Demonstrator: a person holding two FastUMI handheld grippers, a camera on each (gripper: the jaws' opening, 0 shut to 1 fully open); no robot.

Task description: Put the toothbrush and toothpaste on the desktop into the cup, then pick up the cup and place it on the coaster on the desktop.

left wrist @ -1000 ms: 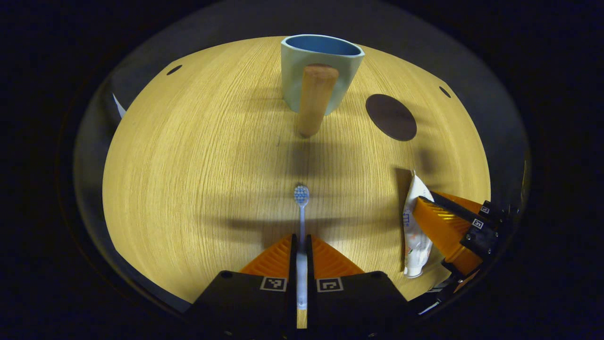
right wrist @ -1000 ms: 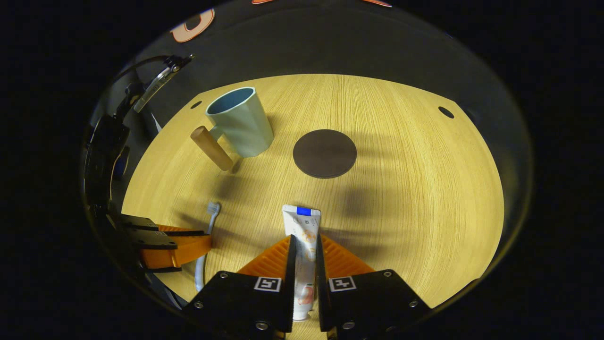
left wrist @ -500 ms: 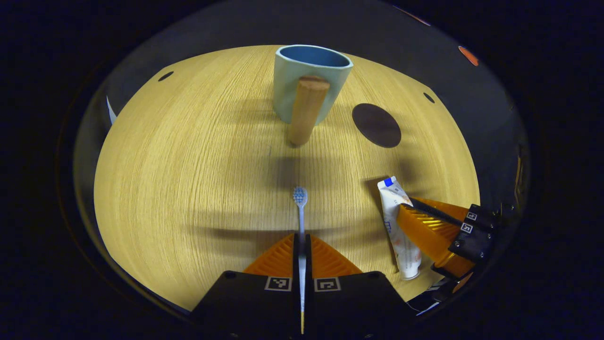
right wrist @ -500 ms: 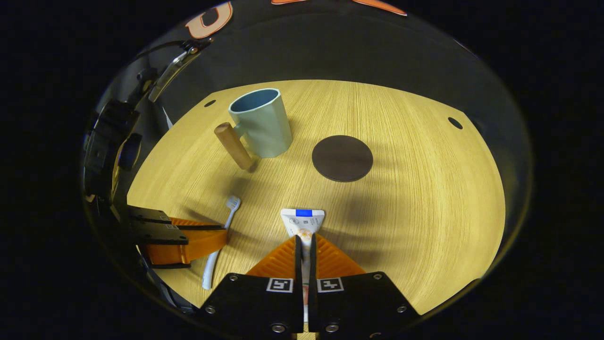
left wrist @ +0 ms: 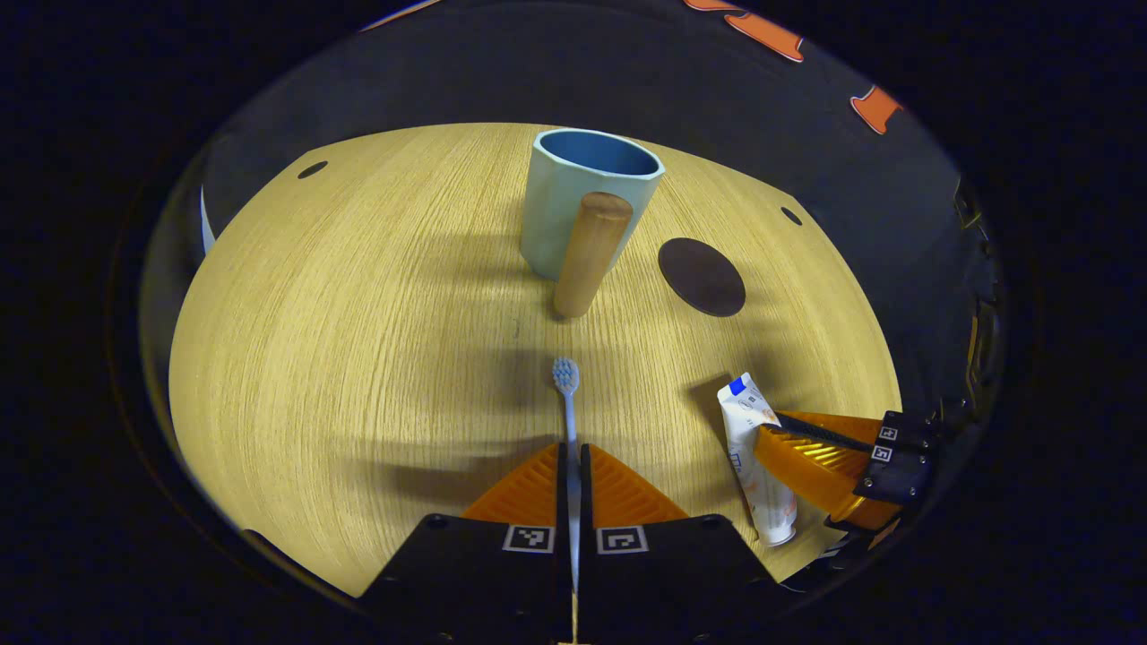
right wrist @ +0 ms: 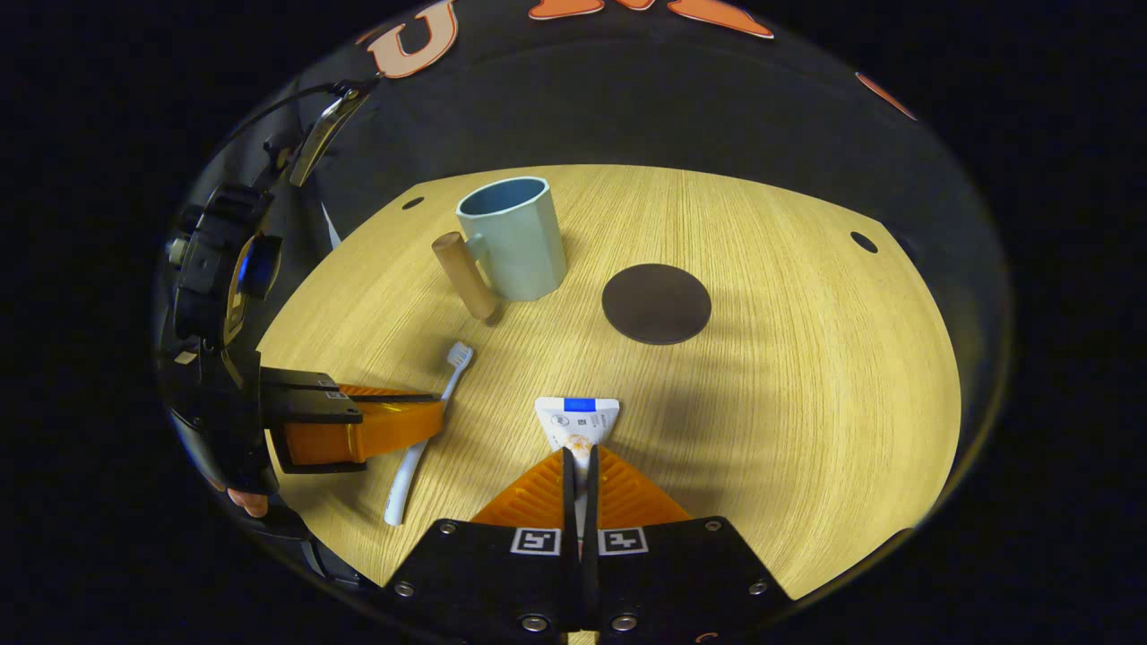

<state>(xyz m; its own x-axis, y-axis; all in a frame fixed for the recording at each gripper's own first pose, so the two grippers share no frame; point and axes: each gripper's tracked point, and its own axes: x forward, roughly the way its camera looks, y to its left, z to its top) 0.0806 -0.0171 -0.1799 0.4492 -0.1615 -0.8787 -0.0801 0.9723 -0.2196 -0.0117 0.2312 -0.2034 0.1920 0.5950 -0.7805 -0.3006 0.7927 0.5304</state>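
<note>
Both grabs done — left gripper (left wrist: 572,452) clamps the white-handled toothbrush (left wrist: 568,394), right gripper (right wrist: 582,461) pinches the white toothpaste tube (right wrist: 577,419). Next up, I'd say: carrying both into the pale blue wooden-handled cup (left wrist: 582,210).

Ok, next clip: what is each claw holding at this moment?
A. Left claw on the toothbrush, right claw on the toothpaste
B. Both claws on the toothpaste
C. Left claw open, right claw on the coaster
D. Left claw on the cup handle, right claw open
A: the left claw is closed on the toothbrush handle, and the right claw pinches the toothpaste tube, while the cup and coaster stand untouched.
</note>
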